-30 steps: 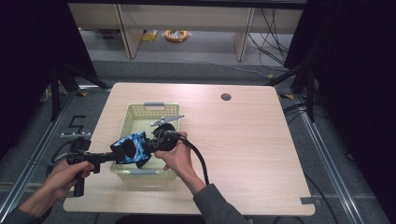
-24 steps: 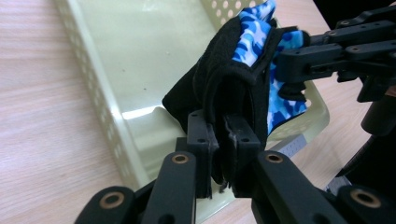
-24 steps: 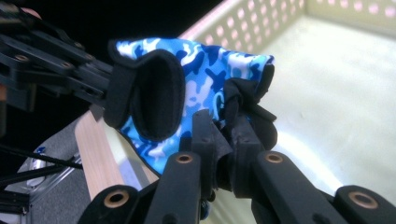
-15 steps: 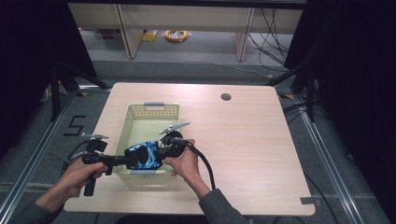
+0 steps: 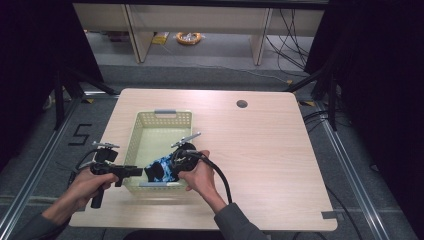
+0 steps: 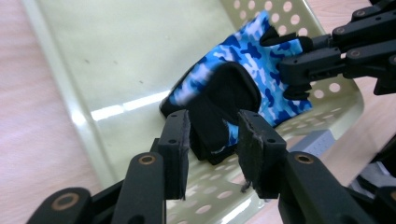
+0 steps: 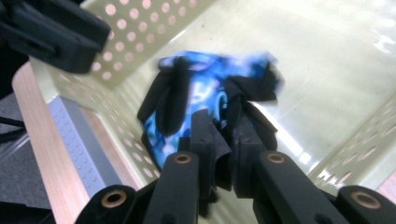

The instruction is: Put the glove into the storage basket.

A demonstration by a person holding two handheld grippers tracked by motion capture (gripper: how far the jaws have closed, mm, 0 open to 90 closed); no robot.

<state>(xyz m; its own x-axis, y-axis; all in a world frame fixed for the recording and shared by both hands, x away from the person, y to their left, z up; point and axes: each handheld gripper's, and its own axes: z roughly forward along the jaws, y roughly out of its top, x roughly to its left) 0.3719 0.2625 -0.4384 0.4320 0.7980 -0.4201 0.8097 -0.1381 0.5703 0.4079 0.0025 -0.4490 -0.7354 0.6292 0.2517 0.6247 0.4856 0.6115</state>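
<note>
Over the near end of the pale green perforated basket (image 5: 161,131), which stands on the light wooden surface (image 5: 260,150), both grippers meet at a blue camouflage glove with black trim (image 5: 161,169). The right gripper (image 7: 223,128) has its jaws drawn nearly together and pinches a black edge of the glove (image 7: 205,98) between its pads — the fabric bunches up in the narrow gap, and the rest of the glove hangs from it just above the basket's floor (image 7: 327,60), near the grey handle (image 7: 74,140) on the near rim. The left gripper (image 6: 212,137) has just been opening: its jaws now stand partly apart on either side of the glove's black cuff (image 6: 219,112), which still lies between them, yet the pads show a sliver of space to the fabric and do not press it. In the left gripper view the right gripper (image 6: 299,74) comes in from the upper right and bites the glove's far edge — the only hold on it.
</note>
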